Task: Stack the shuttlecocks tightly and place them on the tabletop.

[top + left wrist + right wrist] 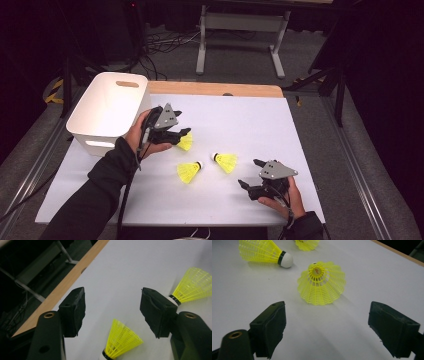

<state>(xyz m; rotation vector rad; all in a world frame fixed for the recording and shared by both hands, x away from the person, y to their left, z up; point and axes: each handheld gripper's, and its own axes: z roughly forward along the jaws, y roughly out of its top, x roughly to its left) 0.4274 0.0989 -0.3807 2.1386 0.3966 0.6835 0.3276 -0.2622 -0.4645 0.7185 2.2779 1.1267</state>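
Three yellow shuttlecocks lie on the white table (240,125). One shuttlecock (185,142) lies just beneath the tips of my left gripper (178,136), which is held above the table beside the bin and is open with nothing between its jaws. In the left gripper view that gripper (112,296) has a shuttlecock (121,340) below the gap and another (193,286) partly behind one jaw. Two more shuttlecocks (189,171) (226,162) lie mid-table. My right gripper (250,173) rests low at the front right, open wide (328,306), facing the nearest shuttlecock (322,282).
A white plastic bin (107,110) with handle slots stands at the table's left, right beside my left hand. A wooden strip (215,89) runs along the far edge. Beyond it are a metal table frame (240,30) and cables on the floor.
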